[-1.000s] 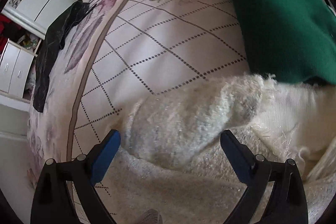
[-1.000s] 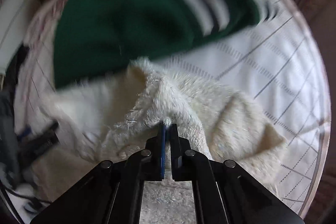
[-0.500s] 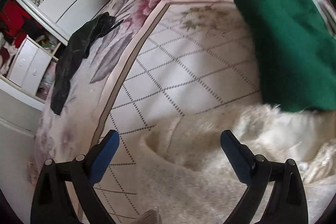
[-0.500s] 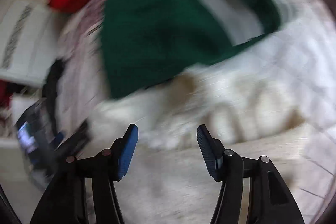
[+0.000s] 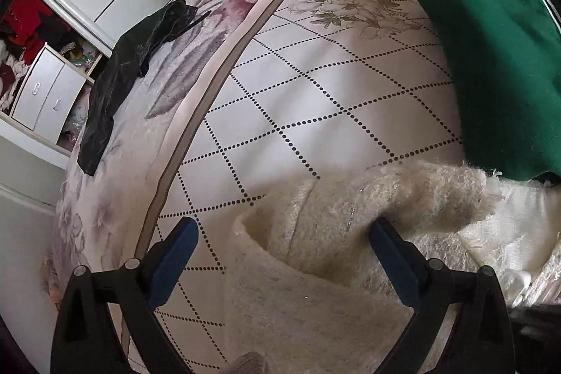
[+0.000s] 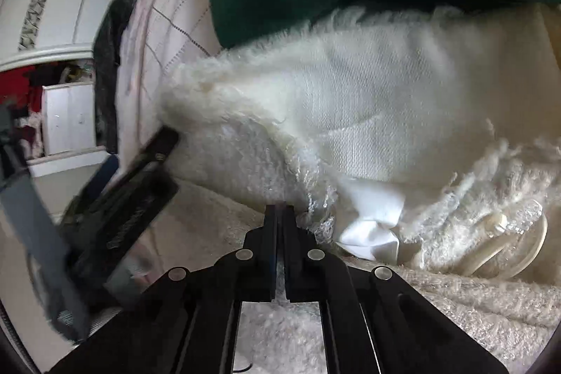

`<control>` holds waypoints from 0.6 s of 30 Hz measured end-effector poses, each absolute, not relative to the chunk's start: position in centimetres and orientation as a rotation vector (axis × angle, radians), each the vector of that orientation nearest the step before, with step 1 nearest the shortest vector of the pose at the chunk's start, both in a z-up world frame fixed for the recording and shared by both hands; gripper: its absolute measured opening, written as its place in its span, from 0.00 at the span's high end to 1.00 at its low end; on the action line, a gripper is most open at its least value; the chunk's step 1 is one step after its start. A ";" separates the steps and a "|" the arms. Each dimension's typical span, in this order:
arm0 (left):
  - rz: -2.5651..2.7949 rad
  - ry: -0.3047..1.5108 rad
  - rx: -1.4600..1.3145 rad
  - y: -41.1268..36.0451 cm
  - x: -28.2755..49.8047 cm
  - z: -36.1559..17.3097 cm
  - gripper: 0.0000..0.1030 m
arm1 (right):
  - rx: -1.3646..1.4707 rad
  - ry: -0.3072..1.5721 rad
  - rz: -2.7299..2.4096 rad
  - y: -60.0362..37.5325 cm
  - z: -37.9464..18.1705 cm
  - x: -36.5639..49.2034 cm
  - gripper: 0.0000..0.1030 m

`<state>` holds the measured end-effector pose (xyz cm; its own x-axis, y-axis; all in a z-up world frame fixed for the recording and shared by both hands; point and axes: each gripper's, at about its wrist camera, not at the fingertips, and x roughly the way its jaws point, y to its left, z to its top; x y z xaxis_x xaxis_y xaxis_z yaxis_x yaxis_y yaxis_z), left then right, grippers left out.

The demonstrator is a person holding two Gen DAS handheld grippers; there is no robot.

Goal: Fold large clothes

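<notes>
Cream fleece coat (image 6: 368, 100) (white label (image 6: 371, 226) unreadable), right gripper (image 6: 279, 209) pinching it

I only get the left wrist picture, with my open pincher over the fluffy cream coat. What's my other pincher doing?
Observer: The right gripper is shut, with its tips at a fluffy fold of the cream coat. I cannot tell whether any fuzz is pinched.
Child: Is anything hiding near it?
Observer: Yes. In the right wrist view a crumpled white tag lies on the coat just to the right of the tips.
</notes>
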<state>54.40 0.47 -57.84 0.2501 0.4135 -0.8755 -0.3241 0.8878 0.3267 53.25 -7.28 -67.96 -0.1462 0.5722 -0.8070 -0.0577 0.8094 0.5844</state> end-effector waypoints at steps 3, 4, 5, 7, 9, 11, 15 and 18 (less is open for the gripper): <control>0.500 1.198 0.055 1.0 53.9 -56.9 0.03 | 0.364 1.482 0.519 -6.5 -65.2 53.2 1.00; 0.499 1.196 0.041 1.2 53.8 -56.6 0.03 | 0.373 1.430 0.494 -7.1 -63.9 53.5 1.00; 0.500 1.197 0.025 1.5 53.7 -56.4 0.03 | 0.376 1.394 0.463 -8.3 -62.3 54.1 1.00; 0.507 1.197 0.005 2.1 53.5 -55.9 0.03 | 0.466 1.417 0.465 -9.0 -62.2 56.1 1.00; 0.529 1.181 -0.005 2.8 53.1 -55.1 0.03 | 0.576 1.515 0.512 -9.5 -63.2 57.1 0.99; 0.539 1.174 -0.013 3.2 52.7 -54.5 0.03 | 0.674 1.591 0.581 -9.7 -64.3 57.2 0.98; 0.549 1.186 -0.012 3.6 52.1 -54.8 0.03 | 0.634 1.653 0.589 -9.6 -65.3 55.8 0.50; 0.549 1.210 -0.003 3.6 52.0 -55.9 0.03 | 0.613 1.680 0.564 -9.8 -67.0 54.7 0.48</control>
